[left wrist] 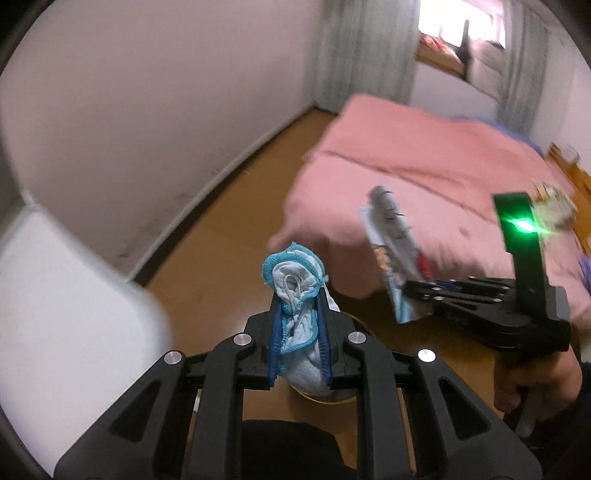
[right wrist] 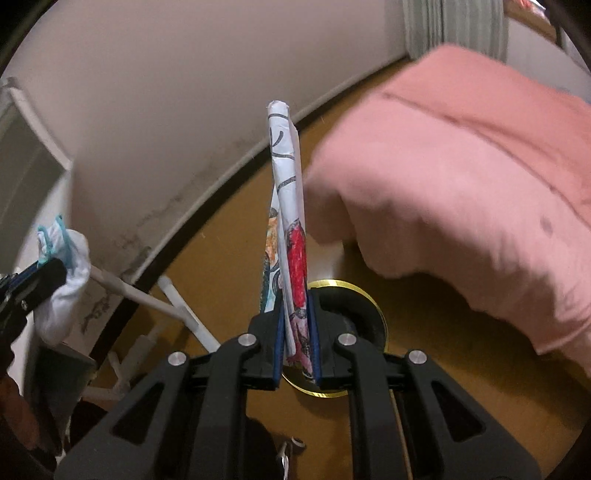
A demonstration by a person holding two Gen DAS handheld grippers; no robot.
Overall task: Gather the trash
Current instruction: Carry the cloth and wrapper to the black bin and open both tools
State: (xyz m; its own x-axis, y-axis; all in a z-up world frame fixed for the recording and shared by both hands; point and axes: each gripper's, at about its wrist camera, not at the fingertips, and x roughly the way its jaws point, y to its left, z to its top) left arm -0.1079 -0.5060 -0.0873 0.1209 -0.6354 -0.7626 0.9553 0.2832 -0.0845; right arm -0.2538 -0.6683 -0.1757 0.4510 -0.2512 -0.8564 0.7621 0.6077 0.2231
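My left gripper (left wrist: pixel 298 334) is shut on a crumpled white face mask with blue trim (left wrist: pixel 295 291); the mask also shows at the left of the right wrist view (right wrist: pixel 62 280). My right gripper (right wrist: pixel 297 339) is shut on a folded sheet of coloured drawing paper (right wrist: pixel 290 206), which stands up between the fingers. In the left wrist view the right gripper (left wrist: pixel 410 291) is to the right, holding that paper (left wrist: pixel 393 254). A round bin with a gold rim (right wrist: pixel 351 291) lies on the floor right below both grippers, mostly hidden by them.
A bed with a pink blanket (left wrist: pixel 424 166) fills the right side. A white wall (left wrist: pixel 147 110) runs along the left, with brown floor (left wrist: pixel 221 229) between. White rods of a rack (right wrist: pixel 173 299) stand at lower left. A window with curtains (left wrist: pixel 458 33) is far back.
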